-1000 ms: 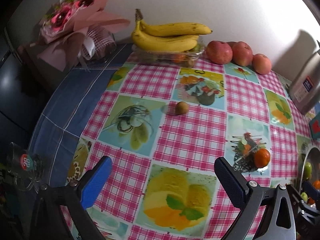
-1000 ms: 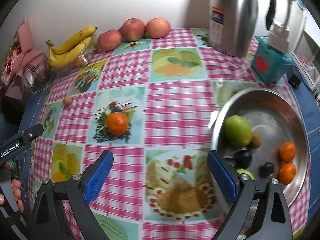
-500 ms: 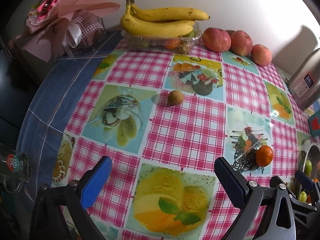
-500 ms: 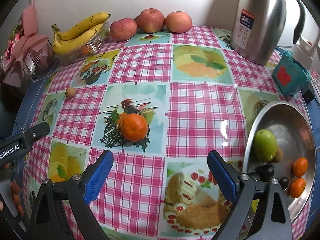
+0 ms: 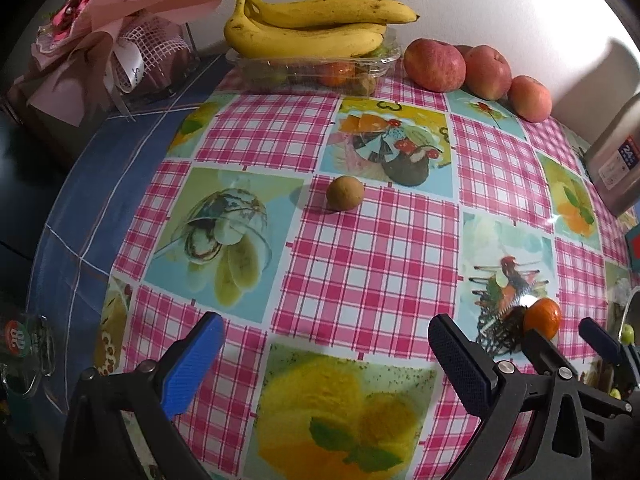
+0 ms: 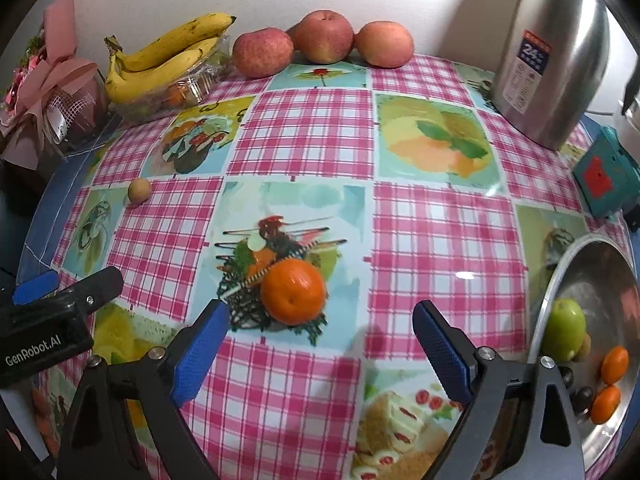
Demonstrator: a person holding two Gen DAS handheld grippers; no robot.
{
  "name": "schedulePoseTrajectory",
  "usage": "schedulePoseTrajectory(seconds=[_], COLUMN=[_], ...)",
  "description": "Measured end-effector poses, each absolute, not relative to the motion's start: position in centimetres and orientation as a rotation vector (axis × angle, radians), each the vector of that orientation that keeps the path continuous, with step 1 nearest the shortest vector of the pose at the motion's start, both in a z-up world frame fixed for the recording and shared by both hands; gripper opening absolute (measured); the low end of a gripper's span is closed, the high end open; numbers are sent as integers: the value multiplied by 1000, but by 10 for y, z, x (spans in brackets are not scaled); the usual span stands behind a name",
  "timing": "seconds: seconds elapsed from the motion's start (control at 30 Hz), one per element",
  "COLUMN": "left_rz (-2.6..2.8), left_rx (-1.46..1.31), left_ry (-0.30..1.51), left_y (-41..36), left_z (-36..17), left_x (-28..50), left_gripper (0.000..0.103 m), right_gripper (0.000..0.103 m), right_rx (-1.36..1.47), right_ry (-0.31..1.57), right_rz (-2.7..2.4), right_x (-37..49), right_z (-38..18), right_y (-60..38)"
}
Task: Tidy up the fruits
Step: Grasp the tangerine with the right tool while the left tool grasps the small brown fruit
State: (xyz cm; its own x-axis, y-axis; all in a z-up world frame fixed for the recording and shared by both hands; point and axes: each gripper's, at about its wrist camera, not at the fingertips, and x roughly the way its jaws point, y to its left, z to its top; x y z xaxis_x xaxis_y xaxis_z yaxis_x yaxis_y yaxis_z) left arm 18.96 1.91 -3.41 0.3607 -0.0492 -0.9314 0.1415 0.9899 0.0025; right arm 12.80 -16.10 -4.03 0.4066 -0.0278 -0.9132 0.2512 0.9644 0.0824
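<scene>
A small brown round fruit (image 5: 345, 199) lies on the checked tablecloth ahead of my left gripper (image 5: 326, 352), which is open and empty; it also shows in the right wrist view (image 6: 139, 191). An orange (image 6: 293, 293) lies just ahead of my right gripper (image 6: 320, 336), open and empty, slightly left of centre; it also shows in the left wrist view (image 5: 542, 317). A steel bowl (image 6: 600, 264) at the right holds a green fruit (image 6: 563, 329), oranges (image 6: 614, 365) and small dark fruits.
Bananas (image 5: 316, 28) lie on a clear box of fruit at the back. Three apples (image 6: 324, 38) sit by the wall. A steel thermos (image 6: 552, 52) and a teal box (image 6: 604, 178) stand at the right. A pink bouquet (image 5: 100, 40) stands at the back left.
Both grippers have moved forward over the table. The brown fruit is closer to my left gripper and the orange is closer to my right gripper. Both stay open.
</scene>
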Motion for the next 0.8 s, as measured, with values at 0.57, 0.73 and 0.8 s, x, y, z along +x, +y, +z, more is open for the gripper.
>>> schedulePoseTrajectory(seconds=[0.57, 0.73, 0.8], left_rz=[-157, -159, -157], left_rx=[105, 72, 55], left_ry=[1188, 1191, 1190], left_y=[3, 4, 6], left_z=[-50, -50, -50], left_x=[199, 199, 200], left_gripper=[103, 103, 103], right_gripper=[47, 37, 37], right_rx=[195, 203, 197], right_ry=[1155, 1143, 1141], right_rz=[-144, -130, -120], right_x=[148, 148, 149], right_z=[-57, -52, -50], right_y=[-156, -155, -154])
